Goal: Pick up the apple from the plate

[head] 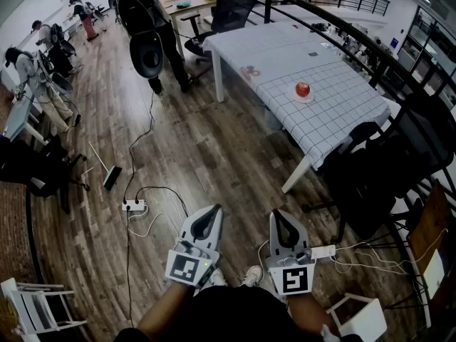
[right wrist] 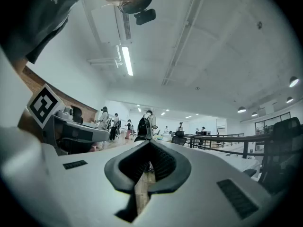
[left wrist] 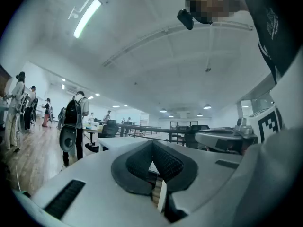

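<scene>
Grey left gripper [head: 215, 208], right gripper [head: 275, 213], black top [head: 235, 318]

matt grey plastic left tongs [head: 212, 212], right tongs [head: 278, 216]; beneath, faintly shiny brown wood-plank floor [head: 185, 155]; far ahead, glossy round red apple [head: 303, 89] on white checked cloth [head: 342, 102].

Head view looks steeply down — gripper views face level, both apparently catching the distant railing [right wrist: 222, 137]

Apple [head: 303, 89] on plate [head: 305, 100] on table [head: 285, 48]
</scene>
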{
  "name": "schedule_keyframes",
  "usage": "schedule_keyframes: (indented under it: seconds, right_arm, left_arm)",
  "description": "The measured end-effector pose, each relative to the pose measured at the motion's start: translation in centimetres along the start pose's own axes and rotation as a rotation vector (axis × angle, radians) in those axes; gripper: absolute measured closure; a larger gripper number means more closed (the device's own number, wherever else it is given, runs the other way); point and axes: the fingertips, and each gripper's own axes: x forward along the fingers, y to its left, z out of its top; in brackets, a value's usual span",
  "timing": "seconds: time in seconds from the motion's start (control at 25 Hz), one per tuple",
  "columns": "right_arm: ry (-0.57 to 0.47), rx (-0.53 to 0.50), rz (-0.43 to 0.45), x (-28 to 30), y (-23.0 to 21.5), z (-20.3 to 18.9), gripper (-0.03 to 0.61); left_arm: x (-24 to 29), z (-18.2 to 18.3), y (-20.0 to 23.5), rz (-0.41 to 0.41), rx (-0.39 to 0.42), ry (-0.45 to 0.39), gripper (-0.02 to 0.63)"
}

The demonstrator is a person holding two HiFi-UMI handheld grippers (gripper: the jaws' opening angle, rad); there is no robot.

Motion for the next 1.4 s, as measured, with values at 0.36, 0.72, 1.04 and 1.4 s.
schedule_keyframes:
  seconds: [0.36, 0.72, 1.04, 1.4]
  right_arm:
    - [0.026, 0.009, -0.026, 0.0, 1.5, -0.3, 0.555]
    - [0.021, 0.0, -0.102, 0.9, 2.2, 0.4, 0.555]
    - [0.054, 0.033, -0.177, 1.8, 0.4, -0.6, 0.554]
    - [0.044, 0.039, -0.148, 7.6, -8.4, -2.9, 0.554]
  left_arm:
    - [-0.6, -0.4, 0.2, -0.059, -0.003, 0.023, 0.595]
    - [0.4, -0.6, 1.5, -0.173, -0.036, 0.037, 0.596]
    - [4.3, -1.4, 2.2, -0.247, -0.025, 0.052, 0.595]
    - [14.3, -2.3, 1.5, -0.247, 0.024, 0.073, 0.595]
